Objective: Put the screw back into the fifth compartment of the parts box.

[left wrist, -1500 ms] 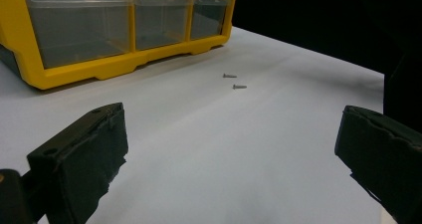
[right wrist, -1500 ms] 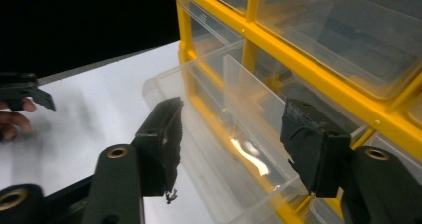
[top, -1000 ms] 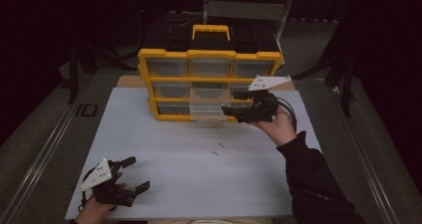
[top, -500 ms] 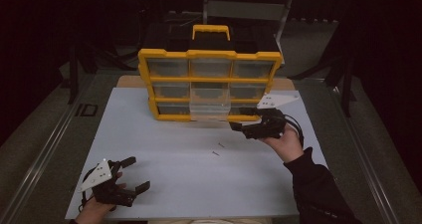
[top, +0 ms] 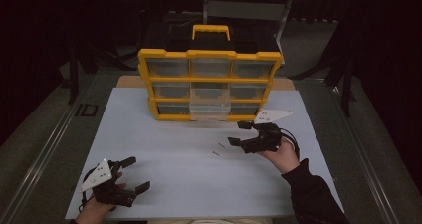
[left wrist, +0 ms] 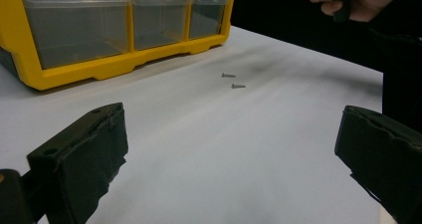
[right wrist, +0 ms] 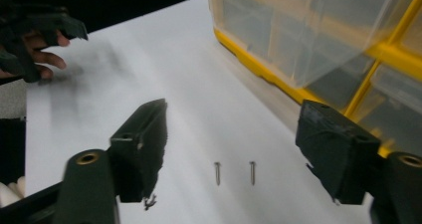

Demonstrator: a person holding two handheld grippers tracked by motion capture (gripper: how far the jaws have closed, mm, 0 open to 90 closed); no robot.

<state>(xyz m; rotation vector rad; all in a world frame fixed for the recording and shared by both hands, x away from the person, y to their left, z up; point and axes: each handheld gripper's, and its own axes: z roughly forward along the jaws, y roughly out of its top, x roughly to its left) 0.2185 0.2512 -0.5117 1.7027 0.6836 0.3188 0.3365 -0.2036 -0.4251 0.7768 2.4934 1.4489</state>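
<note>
At the near left corner of the white table (top: 164, 134), the left gripper (top: 132, 174) rests low in the person's left hand (top: 94, 211), its jaws spread wide with nothing between them. In the left gripper view those two black jaws frame bare white surface.

Farther in and to the right, the right gripper (top: 239, 133) sits in the person's right hand (top: 281, 157), with a dark sleeve (top: 313, 196) running back to the near edge. It points left toward the middle of the table. Its jaws stand spread and have just been opening a little more; nothing is between the pads.

Two small screws (top: 218, 149) lie on the white surface just left of that gripper's tips, close together and side by side, not touching each other. In the right gripper view the screws (right wrist: 234, 173) lie on the table between the two jaws, apart from both pads.

Beyond them, at the far middle of the table, stands a yellow drawer cabinet (top: 209, 79) with clear drawers in three rows and a yellow handle on top. The middle drawer (top: 210, 110) of the bottom row is pulled out toward the near side.
</note>
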